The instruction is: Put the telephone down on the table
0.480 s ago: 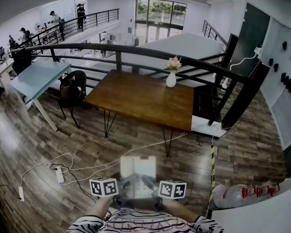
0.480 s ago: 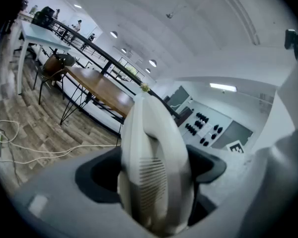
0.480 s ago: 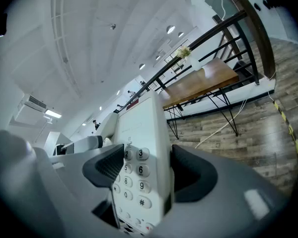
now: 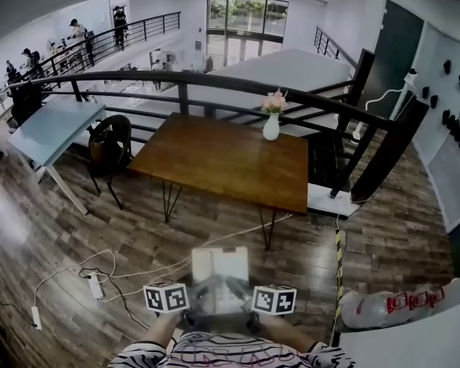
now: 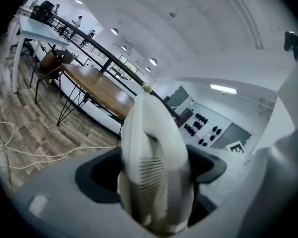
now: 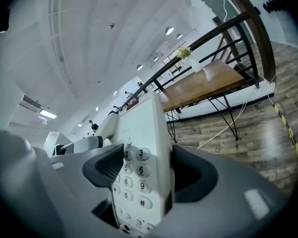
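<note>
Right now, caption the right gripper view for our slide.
Right claw grips the white telephone, wooden table beyond.

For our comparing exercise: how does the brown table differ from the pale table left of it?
The brown table is dark wood; the pale table is light blue-grey. The brown table has thin dark wire legs, the pale table thicker pale slanted ones. The brown table carries a vase of flowers; the pale table shows none. Both stand by the railing.
</note>
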The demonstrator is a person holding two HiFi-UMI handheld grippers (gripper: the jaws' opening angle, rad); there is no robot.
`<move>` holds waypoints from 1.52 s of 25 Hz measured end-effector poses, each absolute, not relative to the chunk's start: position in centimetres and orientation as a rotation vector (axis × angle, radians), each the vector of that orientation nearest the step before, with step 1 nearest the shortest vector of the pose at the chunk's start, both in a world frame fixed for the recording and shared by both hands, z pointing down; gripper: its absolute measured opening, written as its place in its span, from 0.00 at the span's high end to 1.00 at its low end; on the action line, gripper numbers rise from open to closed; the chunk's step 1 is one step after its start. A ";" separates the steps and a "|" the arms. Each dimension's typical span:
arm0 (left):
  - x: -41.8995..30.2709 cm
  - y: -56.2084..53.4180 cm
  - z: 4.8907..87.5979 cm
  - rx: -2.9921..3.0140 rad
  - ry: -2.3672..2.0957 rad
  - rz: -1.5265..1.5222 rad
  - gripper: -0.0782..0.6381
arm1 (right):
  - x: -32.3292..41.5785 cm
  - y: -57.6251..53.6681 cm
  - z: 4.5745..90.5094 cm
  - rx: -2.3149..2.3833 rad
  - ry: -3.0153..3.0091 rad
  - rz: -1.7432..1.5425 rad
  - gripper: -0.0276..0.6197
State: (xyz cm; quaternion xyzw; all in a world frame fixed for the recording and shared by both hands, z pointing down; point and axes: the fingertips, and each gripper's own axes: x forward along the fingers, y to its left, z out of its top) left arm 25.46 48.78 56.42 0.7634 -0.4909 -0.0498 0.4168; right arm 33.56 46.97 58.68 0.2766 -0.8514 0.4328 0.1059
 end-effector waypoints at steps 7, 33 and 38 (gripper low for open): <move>17.7 43.3 55.8 1.942 -1.206 -0.096 0.32 | 25.8 41.8 58.3 0.864 -2.505 1.308 0.49; -0.4 27.8 56.5 1.972 -1.128 -0.076 0.32 | 7.7 26.9 58.9 0.961 -2.488 1.350 0.49; -1.4 22.4 56.2 1.957 -1.168 -0.088 0.32 | 6.6 21.2 58.7 0.914 -2.506 1.337 0.49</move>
